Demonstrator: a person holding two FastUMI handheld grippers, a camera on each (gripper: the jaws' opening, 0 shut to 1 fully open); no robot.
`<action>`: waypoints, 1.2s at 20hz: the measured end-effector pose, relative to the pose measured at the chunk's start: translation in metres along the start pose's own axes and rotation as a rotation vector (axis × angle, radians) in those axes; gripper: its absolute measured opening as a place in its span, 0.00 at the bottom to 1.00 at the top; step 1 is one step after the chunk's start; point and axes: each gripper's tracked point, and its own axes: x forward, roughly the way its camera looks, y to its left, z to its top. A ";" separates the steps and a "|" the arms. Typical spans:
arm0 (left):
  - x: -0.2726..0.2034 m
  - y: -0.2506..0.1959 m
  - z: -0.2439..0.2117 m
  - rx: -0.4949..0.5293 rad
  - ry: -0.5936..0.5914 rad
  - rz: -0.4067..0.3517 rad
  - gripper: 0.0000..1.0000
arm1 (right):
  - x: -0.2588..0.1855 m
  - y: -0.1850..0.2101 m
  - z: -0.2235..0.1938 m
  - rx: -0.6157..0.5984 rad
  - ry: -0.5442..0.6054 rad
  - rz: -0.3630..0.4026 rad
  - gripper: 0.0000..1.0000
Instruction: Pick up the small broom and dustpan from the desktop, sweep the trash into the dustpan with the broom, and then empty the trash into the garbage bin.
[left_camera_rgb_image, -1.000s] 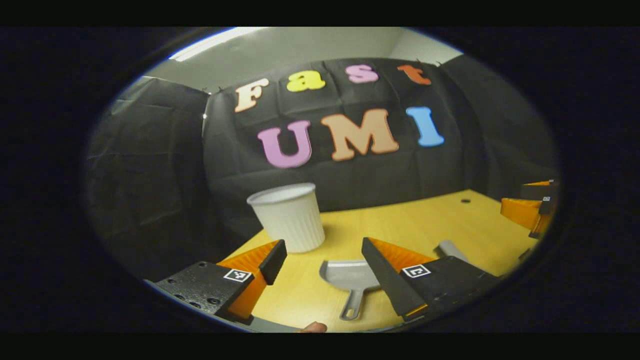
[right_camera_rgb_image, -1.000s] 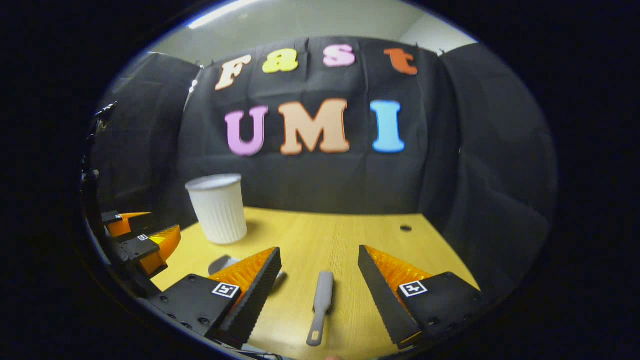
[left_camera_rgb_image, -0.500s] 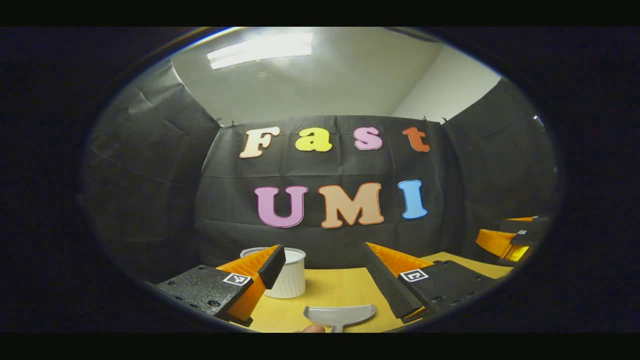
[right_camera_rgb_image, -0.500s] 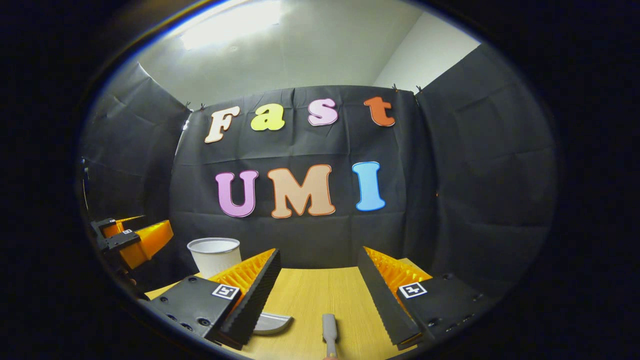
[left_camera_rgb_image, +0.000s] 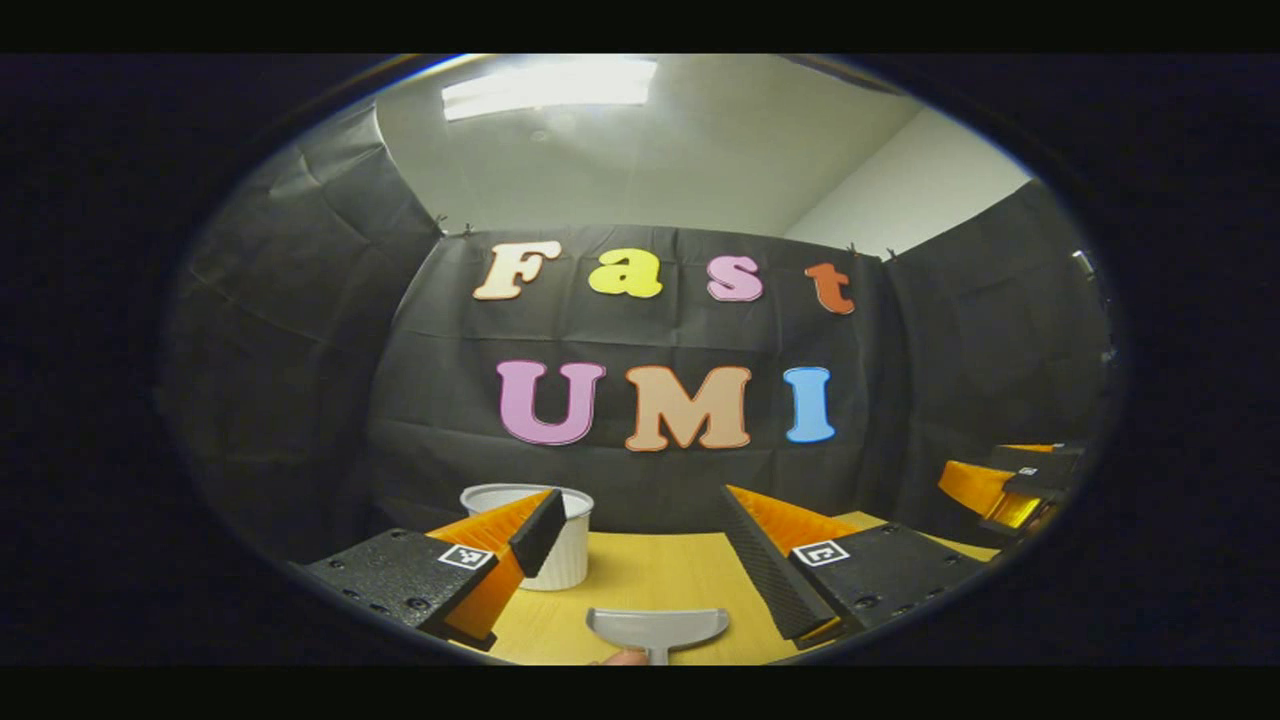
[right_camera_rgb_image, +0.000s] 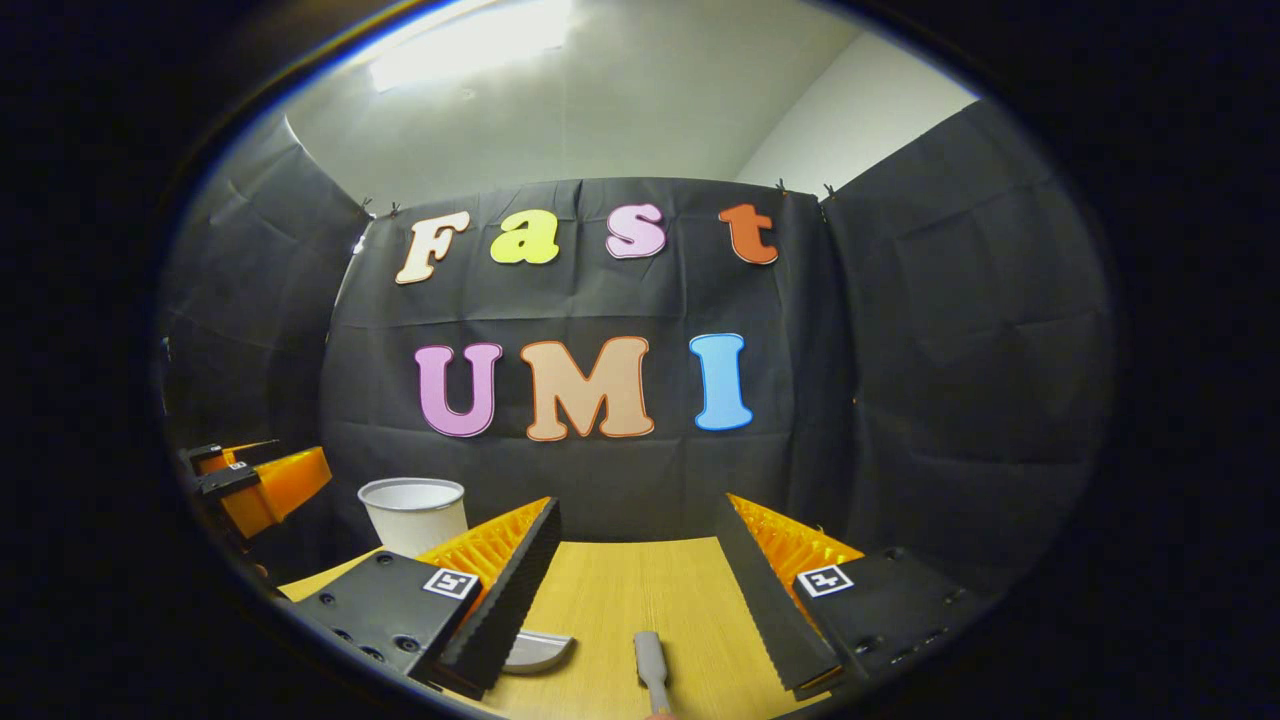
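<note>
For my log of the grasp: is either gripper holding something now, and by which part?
Nothing is held. The left gripper is open over the dustpan; the right gripper is open over the broom.

The left gripper (left_camera_rgb_image: 640, 525) is pointing forward and roughly level, its two orange-and-black fingers spread wide apart with nothing between them — in the right gripper view it is showing at the far left edge (right_camera_rgb_image: 262, 482). The right gripper (right_camera_rgb_image: 635, 540) is likewise facing forward with its fingers standing well apart and gripping nothing — in the left gripper view it is sitting off at the right edge (left_camera_rgb_image: 1005, 483). A fingertip (left_camera_rgb_image: 625, 658) is peeking in at the bottom of the left gripper view.
</note>
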 end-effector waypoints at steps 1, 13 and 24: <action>0.001 0.000 0.002 -0.001 -0.001 0.013 0.94 | -0.001 -0.002 0.002 0.001 -0.006 0.001 0.99; 0.002 -0.012 -0.006 0.013 0.033 0.021 0.92 | 0.009 -0.027 0.005 0.016 -0.016 -0.005 0.99; 0.009 -0.014 -0.009 0.037 0.049 0.026 0.94 | 0.019 -0.028 0.002 0.012 -0.010 -0.002 0.99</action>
